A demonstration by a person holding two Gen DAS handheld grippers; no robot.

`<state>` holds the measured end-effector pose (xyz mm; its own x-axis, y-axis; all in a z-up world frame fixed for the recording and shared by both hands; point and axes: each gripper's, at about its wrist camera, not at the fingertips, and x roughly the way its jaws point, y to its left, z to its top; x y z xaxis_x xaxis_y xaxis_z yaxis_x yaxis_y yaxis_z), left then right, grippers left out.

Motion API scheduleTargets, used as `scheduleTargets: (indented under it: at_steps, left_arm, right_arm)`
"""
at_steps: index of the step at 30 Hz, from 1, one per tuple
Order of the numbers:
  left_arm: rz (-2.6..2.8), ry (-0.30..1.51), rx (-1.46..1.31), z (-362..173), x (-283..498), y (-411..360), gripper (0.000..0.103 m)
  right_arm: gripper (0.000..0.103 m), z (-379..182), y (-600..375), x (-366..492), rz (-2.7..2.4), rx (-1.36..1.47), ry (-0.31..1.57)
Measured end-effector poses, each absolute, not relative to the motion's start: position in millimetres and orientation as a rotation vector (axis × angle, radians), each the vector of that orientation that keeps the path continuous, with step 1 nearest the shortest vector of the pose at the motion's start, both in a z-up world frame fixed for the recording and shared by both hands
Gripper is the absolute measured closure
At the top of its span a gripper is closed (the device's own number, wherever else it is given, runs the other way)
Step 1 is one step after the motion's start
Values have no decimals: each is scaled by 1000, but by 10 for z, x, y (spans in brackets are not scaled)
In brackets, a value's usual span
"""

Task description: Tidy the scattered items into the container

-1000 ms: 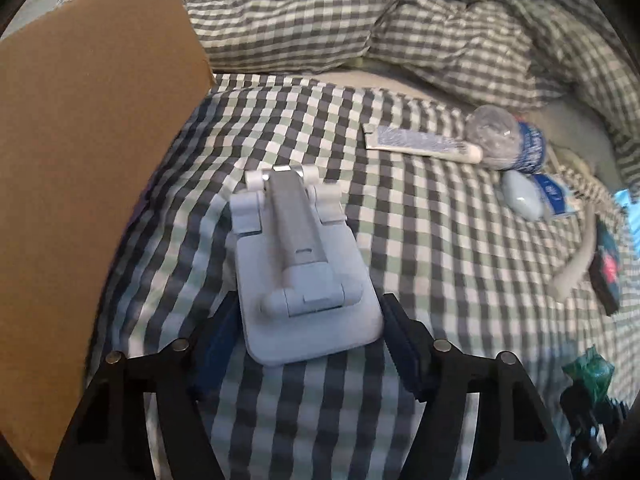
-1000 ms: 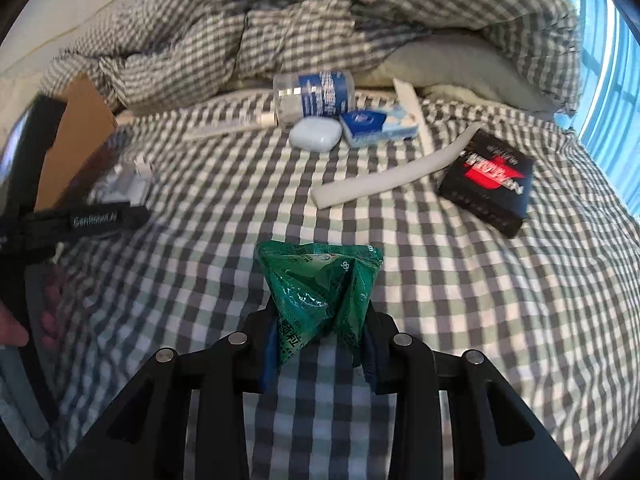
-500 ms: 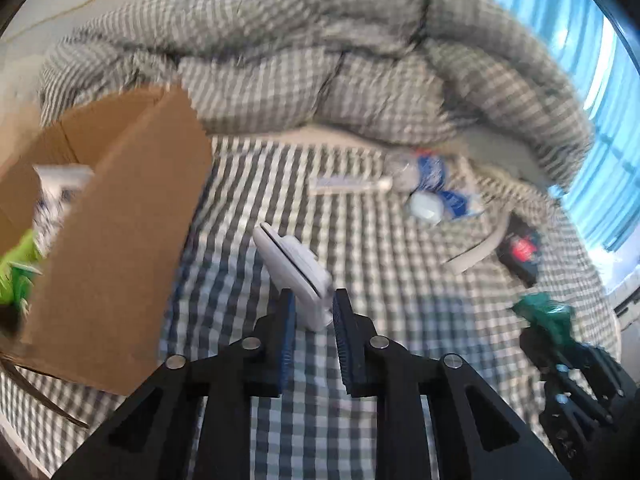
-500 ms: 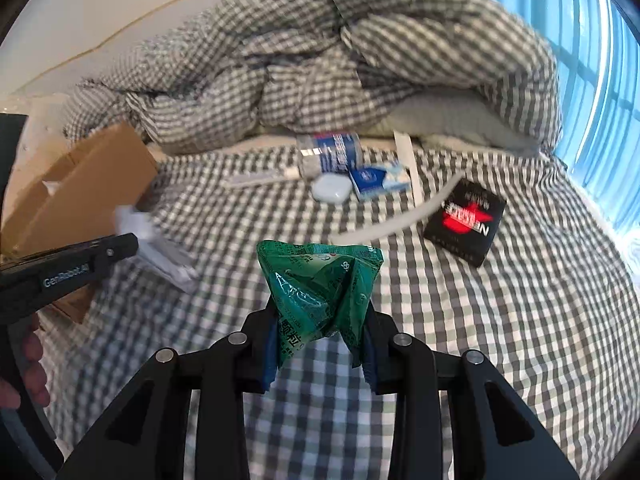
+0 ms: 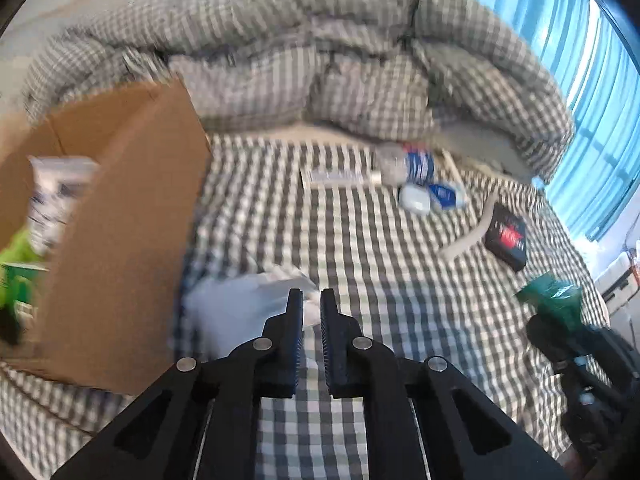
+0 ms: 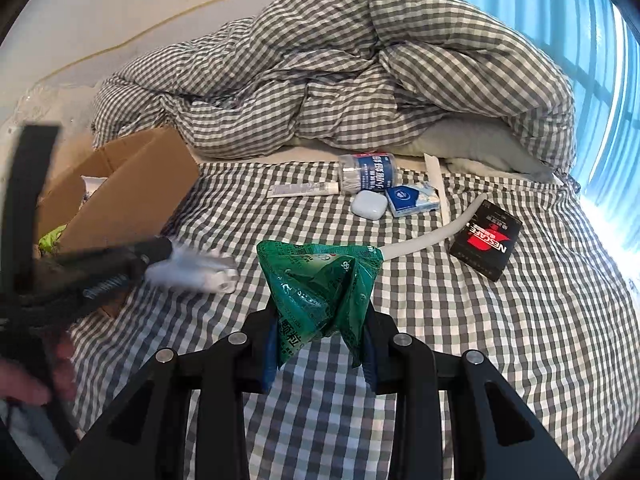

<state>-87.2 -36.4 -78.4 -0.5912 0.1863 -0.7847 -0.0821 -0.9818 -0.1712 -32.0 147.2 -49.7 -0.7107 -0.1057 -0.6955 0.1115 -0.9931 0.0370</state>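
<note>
My left gripper (image 5: 311,304) is shut on the edge of a white phone stand (image 5: 240,304), blurred, held above the bed just right of the open cardboard box (image 5: 120,220). The stand also shows in the right wrist view (image 6: 192,268) beside the box (image 6: 128,196). My right gripper (image 6: 320,340) is shut on a crumpled green sachet (image 6: 316,280), held above the checked bed sheet. The sachet also shows at the right of the left wrist view (image 5: 556,300).
On the sheet lie a tube (image 6: 304,189), a plastic bottle (image 6: 366,172), a white earbud case (image 6: 368,205), a blue tissue pack (image 6: 412,199), a white curved strip (image 6: 436,236) and a black Nescafe box (image 6: 486,240). A bunched duvet (image 6: 340,80) lies behind. The box holds a tube and green items.
My left gripper closed on the phone stand, lifted it off the sheet and swung it towards the box. My right gripper rose slightly with the sachet.
</note>
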Motion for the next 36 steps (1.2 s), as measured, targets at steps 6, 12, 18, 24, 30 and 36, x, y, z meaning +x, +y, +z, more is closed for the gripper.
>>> scheduleTargets:
  at_steps: [6, 12, 18, 24, 30, 36]
  left_arm:
    - [2620, -214, -1512, -1299, -1027, -318, 33]
    - [2654, -26, -1483, -1381, -1057, -163, 1]
    - [2713, 315, -1469, -1595, -1328, -151, 0]
    - [2659, 285, -1487, -1600, -1380, -309, 8]
    - [2632, 192, -1490, -1450, -1334, -504, 46]
    - [2629, 207, -1472, -1301, -1235, -473, 75]
  right_arm:
    - [71, -553, 1632, -349, -2812, 1167, -7]
    - [71, -667, 1786, -445, -2808, 1210, -56]
    - [71, -750, 1790, -465, -2787, 1225, -63]
    - [71, -810, 1821, -495, -2773, 1242, -94]
    - [71, -801, 1820, -484, -2760, 1224, -117]
    - [71, -785, 1796, -450, -2754, 1217, -131]
